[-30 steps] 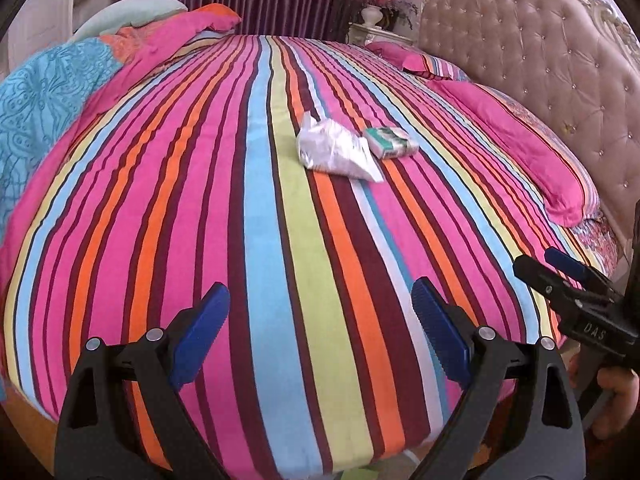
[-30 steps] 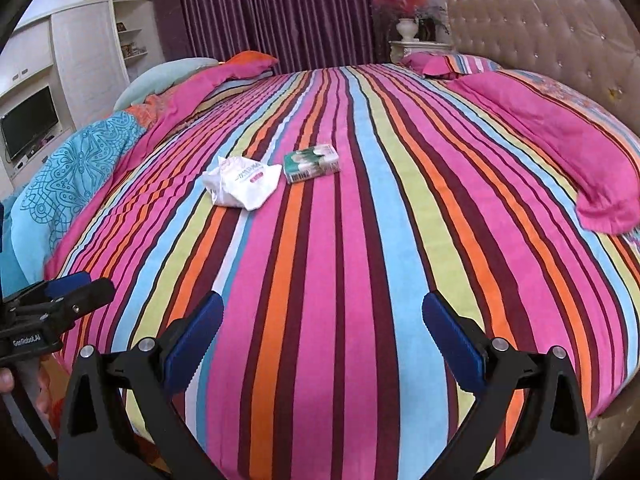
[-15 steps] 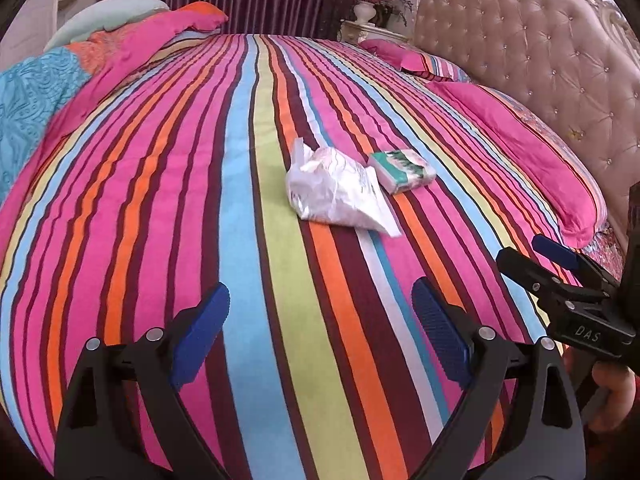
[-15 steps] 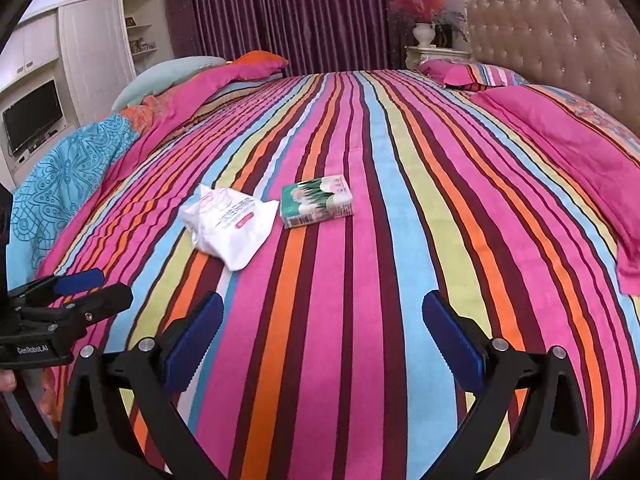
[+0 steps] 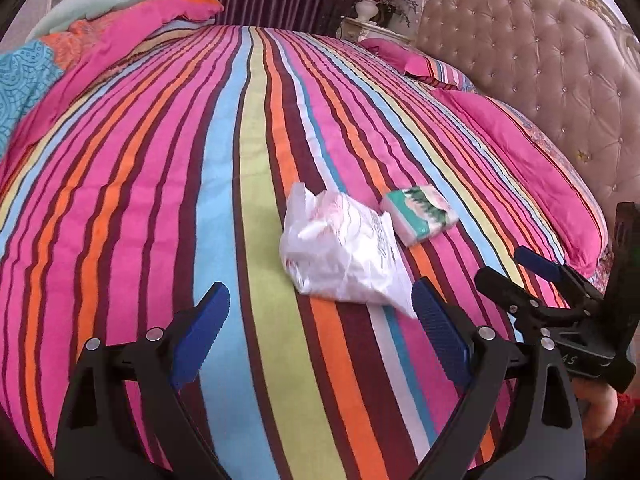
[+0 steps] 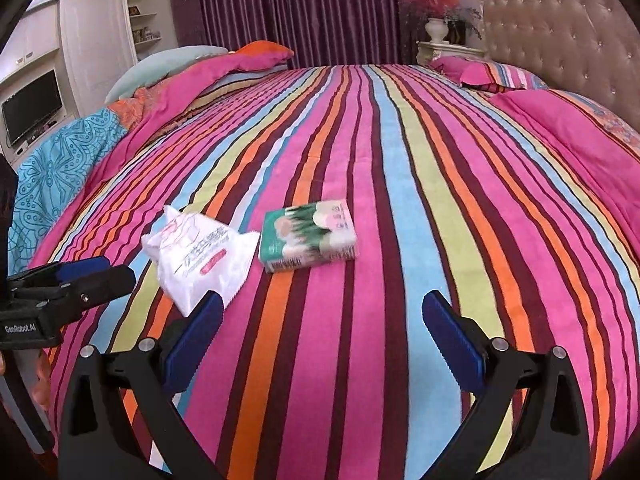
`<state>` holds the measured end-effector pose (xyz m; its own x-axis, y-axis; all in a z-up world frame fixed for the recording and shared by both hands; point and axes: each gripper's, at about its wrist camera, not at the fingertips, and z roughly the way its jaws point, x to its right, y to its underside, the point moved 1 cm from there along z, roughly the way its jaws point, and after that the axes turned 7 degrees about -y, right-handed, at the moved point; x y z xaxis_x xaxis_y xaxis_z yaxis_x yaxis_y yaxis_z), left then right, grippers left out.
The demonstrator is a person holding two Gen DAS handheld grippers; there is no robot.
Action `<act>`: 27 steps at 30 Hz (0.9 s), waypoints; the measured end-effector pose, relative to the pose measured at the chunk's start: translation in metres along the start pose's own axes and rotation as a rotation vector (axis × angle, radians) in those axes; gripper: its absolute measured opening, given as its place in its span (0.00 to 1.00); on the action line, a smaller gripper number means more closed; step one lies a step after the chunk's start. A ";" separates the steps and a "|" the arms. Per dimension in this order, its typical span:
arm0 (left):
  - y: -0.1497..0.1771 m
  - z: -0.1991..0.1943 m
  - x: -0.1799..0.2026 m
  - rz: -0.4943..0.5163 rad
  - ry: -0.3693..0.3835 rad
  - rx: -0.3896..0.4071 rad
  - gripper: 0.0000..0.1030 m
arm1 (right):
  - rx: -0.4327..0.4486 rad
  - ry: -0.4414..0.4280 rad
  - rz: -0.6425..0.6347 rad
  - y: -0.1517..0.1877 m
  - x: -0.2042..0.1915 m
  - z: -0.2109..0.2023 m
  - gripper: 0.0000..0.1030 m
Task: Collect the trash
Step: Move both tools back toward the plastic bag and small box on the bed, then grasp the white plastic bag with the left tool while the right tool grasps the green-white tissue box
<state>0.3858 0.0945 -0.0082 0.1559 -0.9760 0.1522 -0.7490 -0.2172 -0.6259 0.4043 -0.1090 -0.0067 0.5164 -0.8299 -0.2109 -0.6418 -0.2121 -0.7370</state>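
Here we hold both grippers over a bed spread with a cover of pink, orange, blue and yellow-green stripes. At the far left of the right wrist view stand white cabinets with a dark screen below them, and nearer the bed lies a turquoise patterned quilt with a pale green pillow beyond it. Our left gripper has its jaws standing wide apart with nothing between them, the blue pads hanging above the stripes. Just ahead of it, toward its right finger, lies the crumpled white plastic bag, flat on the cover with red print showing on it; its near corner runs close up to that finger's pad, though we cannot tell whether they touch. Just beside the bag, on its right and a little farther up the bed, rests the green and white tissue pack, lying flat and close to the bag. Our right gripper also has its jaws spread wide and empty, and from its own view the tissue pack lies ahead between the two fingers while the bag's corner sits by its left finger. Farther right a pink pillow lies along the tufted beige headboard, and behind it a white vase of pink flowers stands against the purple curtain.
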 end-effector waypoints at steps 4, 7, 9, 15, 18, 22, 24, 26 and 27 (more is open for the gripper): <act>-0.007 0.012 0.001 0.023 0.004 -0.017 0.87 | -0.012 -0.008 -0.028 -0.009 -0.004 0.015 0.93; -0.012 0.019 0.002 0.048 -0.011 -0.012 0.87 | -0.026 -0.006 -0.051 -0.014 -0.004 0.026 0.93; -0.016 0.023 0.000 0.041 -0.003 -0.016 0.87 | -0.038 0.003 -0.065 -0.017 -0.002 0.033 0.93; -0.028 0.038 0.002 0.040 0.020 -0.033 0.87 | -0.069 0.013 -0.058 -0.021 0.007 0.049 0.93; -0.030 0.050 0.005 0.043 0.025 -0.054 0.87 | -0.080 0.003 -0.045 -0.023 0.010 0.053 0.93; -0.031 0.060 0.009 0.048 0.032 -0.067 0.87 | -0.096 -0.001 -0.059 -0.028 0.008 0.061 0.93; -0.031 0.065 0.010 0.047 0.033 -0.075 0.87 | -0.105 -0.002 -0.071 -0.030 0.006 0.066 0.92; -0.032 0.067 0.012 0.053 0.028 -0.073 0.87 | -0.113 -0.004 -0.079 -0.033 0.003 0.069 0.92; -0.032 0.068 0.011 0.052 0.029 -0.067 0.87 | -0.113 -0.005 -0.076 -0.034 0.004 0.070 0.92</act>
<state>0.4553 0.0898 -0.0385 0.0982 -0.9848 0.1435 -0.7975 -0.1641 -0.5806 0.4681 -0.0688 -0.0275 0.5686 -0.8067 -0.1612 -0.6607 -0.3310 -0.6738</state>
